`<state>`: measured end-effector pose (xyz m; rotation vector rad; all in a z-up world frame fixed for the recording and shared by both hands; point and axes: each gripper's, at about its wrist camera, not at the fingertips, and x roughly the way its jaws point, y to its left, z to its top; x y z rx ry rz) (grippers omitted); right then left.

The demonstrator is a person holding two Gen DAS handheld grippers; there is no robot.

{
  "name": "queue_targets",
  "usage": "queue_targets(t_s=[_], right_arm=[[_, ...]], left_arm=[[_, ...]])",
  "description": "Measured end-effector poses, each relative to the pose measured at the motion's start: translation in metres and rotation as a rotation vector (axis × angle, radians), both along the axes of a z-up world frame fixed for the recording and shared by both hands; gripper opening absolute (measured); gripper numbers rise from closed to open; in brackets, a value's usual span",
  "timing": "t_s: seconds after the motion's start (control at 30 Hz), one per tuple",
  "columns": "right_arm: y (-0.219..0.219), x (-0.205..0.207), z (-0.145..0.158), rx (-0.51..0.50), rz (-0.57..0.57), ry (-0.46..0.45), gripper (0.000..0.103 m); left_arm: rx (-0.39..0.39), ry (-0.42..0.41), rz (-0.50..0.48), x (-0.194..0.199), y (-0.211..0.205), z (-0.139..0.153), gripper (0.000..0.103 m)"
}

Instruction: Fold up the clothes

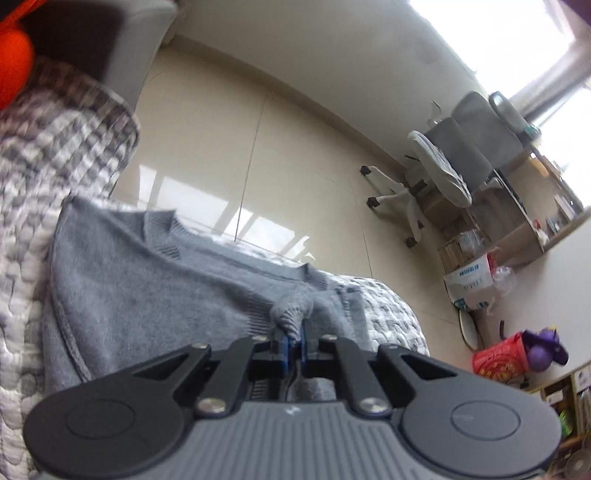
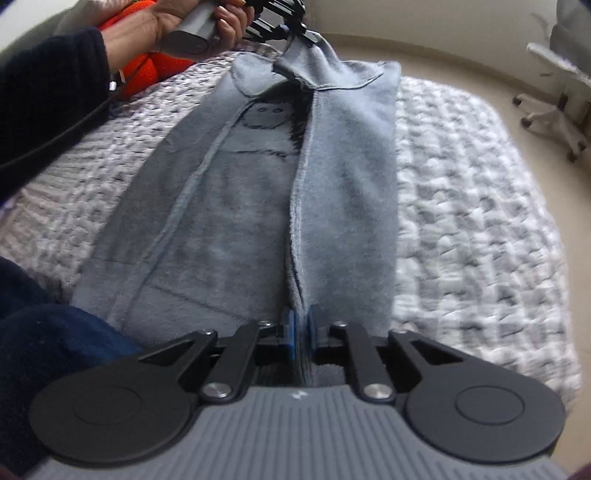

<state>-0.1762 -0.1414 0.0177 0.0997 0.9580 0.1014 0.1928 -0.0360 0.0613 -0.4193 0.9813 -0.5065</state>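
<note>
Stretched lengthwise between left gripper [image 2: 295, 31] and right gripper [image 2: 301, 334], both clenched on grey sweater [image 2: 229, 206] edge.

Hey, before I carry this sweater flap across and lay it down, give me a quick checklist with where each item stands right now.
1. Left gripper shut on the grey sweater: ok, knit bunched between the blue pads.
2. Right gripper shut on the sweater's edge: ok.
3. Fold edge taut between both grippers: ok, it runs as a nearly straight ridge.
4. Body of the sweater flat on the quilted blanket: ok.
5. Orange item clear of the sweater: ok, it lies beside it.
6. Both layers caught in each grip: cannot tell.
</note>
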Motion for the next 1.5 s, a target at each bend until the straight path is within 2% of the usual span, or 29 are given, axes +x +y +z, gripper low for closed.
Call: queue_targets(t_s=[0.13, 0.27, 0.53, 0.7, 0.83, 0.97, 1.0, 1.07, 1.1, 1.13, 1.2, 1.27, 1.4, 1.5], right_arm=[[0.001, 0.001, -0.003, 0.027, 0.007, 0.003, 0.015], [0.002, 0.003, -0.002, 0.037, 0.000, -0.001, 0.009], [-0.007, 0.001, 0.005, 0.127, -0.066, -0.045, 0.005], [-0.005, 0.006, 0.003, 0.181, -0.065, -0.031, 0.005], [-0.003, 0.009, -0.002, 0.189, -0.053, -0.005, 0.006], [-0.005, 0.009, -0.001, 0.228, -0.031, -0.009, 0.008], [-0.005, 0.009, -0.001, 0.241, -0.029, -0.014, 0.009], [-0.007, 0.009, 0.000, 0.273, -0.023, -0.025, 0.013], [-0.007, 0.009, -0.001, 0.282, -0.022, -0.026, 0.014], [-0.007, 0.009, -0.002, 0.291, -0.021, -0.026, 0.014], [-0.007, 0.007, -0.004, 0.305, -0.007, -0.023, 0.014], [-0.006, 0.007, -0.005, 0.322, 0.004, -0.022, 0.015], [-0.009, 0.005, 0.001, 0.349, 0.022, -0.044, 0.015], [-0.018, -0.002, 0.008, 0.412, 0.032, -0.070, 0.015]], left_arm=[[-0.031, 0.021, 0.025, 0.000, 0.008, -0.009, 0.006], [-0.037, 0.016, 0.045, -0.002, 0.008, -0.011, 0.006], [-0.066, -0.028, 0.054, 0.003, 0.000, 0.001, 0.005], [-0.052, -0.042, 0.053, 0.011, -0.007, 0.002, 0.005], [0.021, -0.031, 0.044, 0.014, -0.011, -0.009, 0.006], [0.009, -0.034, 0.041, 0.014, -0.001, -0.013, 0.007], [0.003, -0.037, 0.049, 0.014, 0.003, -0.013, 0.008], [-0.006, -0.048, 0.069, 0.013, 0.010, -0.009, 0.022], [-0.003, -0.056, 0.078, 0.011, 0.014, -0.005, 0.035], [0.011, -0.069, 0.090, 0.007, 0.018, -0.001, 0.043], [0.041, -0.115, 0.108, -0.005, 0.026, 0.008, 0.043], [0.034, -0.144, 0.108, -0.020, 0.037, 0.014, 0.043], [0.008, -0.143, 0.126, -0.051, 0.064, 0.019, 0.045], [0.044, -0.143, 0.144, -0.072, 0.081, 0.024, 0.045]])
